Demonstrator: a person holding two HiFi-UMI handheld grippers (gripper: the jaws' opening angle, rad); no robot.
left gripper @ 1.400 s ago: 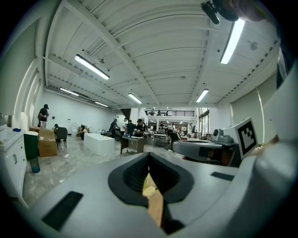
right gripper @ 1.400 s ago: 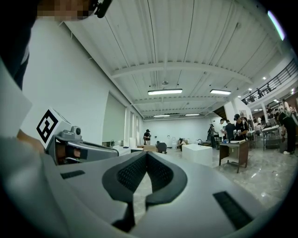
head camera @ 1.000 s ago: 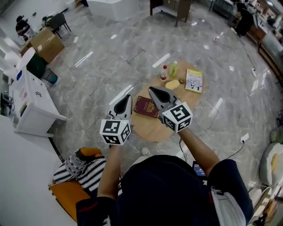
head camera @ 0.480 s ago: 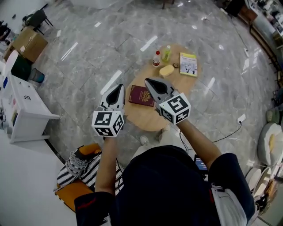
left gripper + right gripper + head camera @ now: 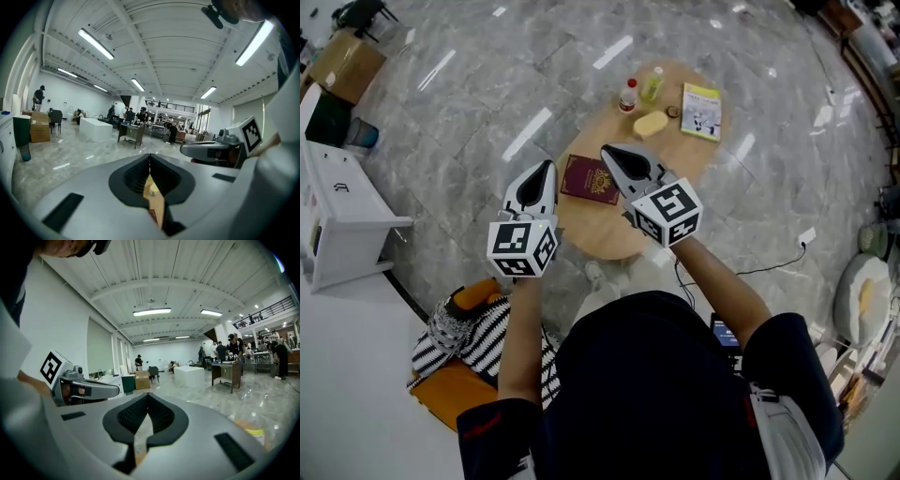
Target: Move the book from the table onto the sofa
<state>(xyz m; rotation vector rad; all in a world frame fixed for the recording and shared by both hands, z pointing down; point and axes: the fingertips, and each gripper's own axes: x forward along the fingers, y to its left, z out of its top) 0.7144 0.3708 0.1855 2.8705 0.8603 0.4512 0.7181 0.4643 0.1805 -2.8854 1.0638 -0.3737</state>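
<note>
Approach stage: dark red book [image 5: 589, 180] left untouched on round wooden table [image 5: 609, 246]. Left gripper [image 5: 547, 167] and right gripper [image 5: 607, 151] held closed, empty. Opening judged needed next.

The round counter [image 5: 602, 232] is smooth, pale wood. The book [image 5: 590, 180] has a matt maroon cover with gilt stamping. The floor [image 5: 459, 141] is glossy grey marble. The left gripper [image 5: 544, 171] and right gripper [image 5: 609, 153] have matt grey plastic shells and ribbed black jaws.

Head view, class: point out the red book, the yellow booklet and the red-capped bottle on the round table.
red book [image 5: 588, 180], head view, middle of its cover.
yellow booklet [image 5: 702, 111], head view, middle of its cover.
red-capped bottle [image 5: 627, 97], head view, its body.
</note>
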